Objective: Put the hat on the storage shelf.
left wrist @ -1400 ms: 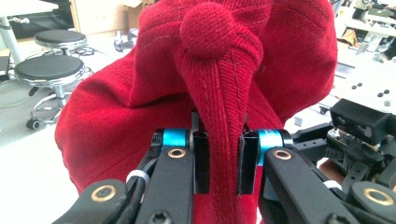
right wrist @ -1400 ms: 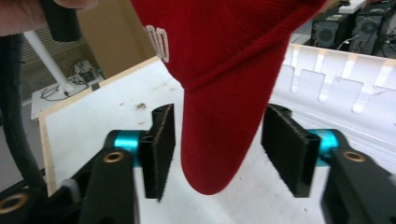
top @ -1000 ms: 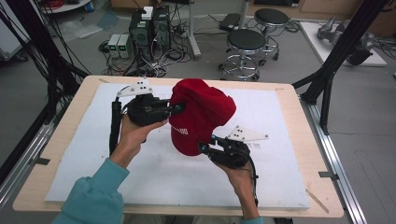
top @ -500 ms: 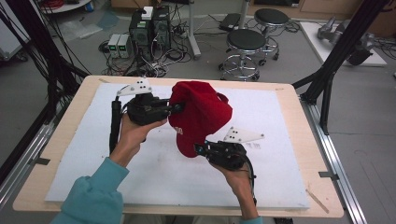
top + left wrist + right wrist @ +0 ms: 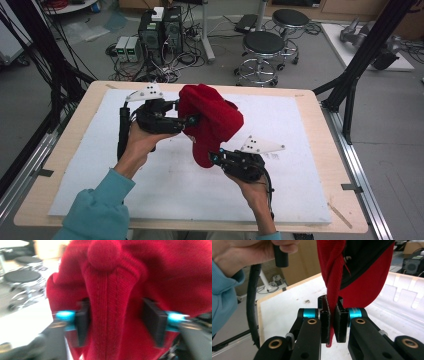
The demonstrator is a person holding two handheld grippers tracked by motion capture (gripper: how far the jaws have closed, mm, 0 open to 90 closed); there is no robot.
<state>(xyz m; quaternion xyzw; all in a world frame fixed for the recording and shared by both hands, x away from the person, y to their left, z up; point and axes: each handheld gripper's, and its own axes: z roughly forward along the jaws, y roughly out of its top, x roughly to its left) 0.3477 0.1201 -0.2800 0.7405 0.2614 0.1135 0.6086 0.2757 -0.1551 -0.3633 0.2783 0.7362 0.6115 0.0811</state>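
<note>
A red knit cap [image 5: 212, 117] hangs above the white mat, held between both grippers. My left gripper [image 5: 192, 120] comes in from the left and is shut on a bunched fold of the crown. In the left gripper view the fold [image 5: 110, 302] sits between the jaws of the left gripper [image 5: 117, 322], and the cap's button [image 5: 103, 252] is just above them. My right gripper [image 5: 214, 157] is below and to the right of the cap. In the right gripper view the right gripper [image 5: 331, 320] is pinched shut on the cap's lower edge [image 5: 332, 270], which hangs down twisted.
A white mat [image 5: 310, 130] covers the wooden table [image 5: 325, 150]. Black frame posts [image 5: 360, 60] stand at the right and left edges. Stools [image 5: 265, 47] and computer boxes [image 5: 160, 30] sit on the floor beyond the far edge.
The cap has bunched up narrower between the two grippers and its lower edge now hangs twisted. Both hands have shifted only slightly and keep their hold.
</note>
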